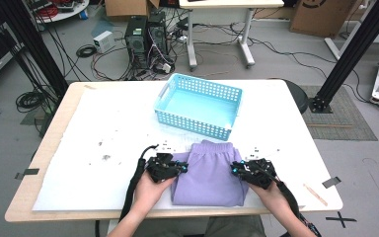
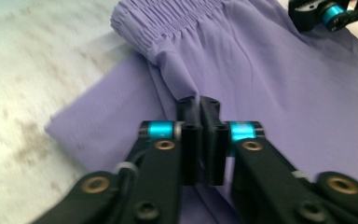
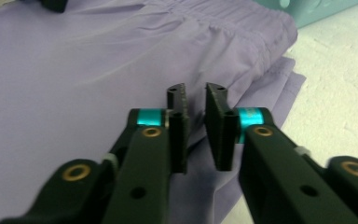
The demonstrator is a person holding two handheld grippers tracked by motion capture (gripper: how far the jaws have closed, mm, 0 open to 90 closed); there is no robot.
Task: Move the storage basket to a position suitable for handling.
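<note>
I see the folded purple shorts (image 1: 210, 175) lying at the near edge of the desk (image 1: 103, 123), just on the near side of the blue basket (image 1: 198, 105). My left hand-held gripper (image 2: 199, 103) sits at the shorts' left edge, jaws clenched on a fold of the purple cloth below the gathered waistband. My right hand-held gripper (image 3: 195, 93) rests at the right edge, jaws slightly parted over the fabric and gripping nothing. A wooden stick (image 1: 315, 194) lies on the desk to the near right.
</note>
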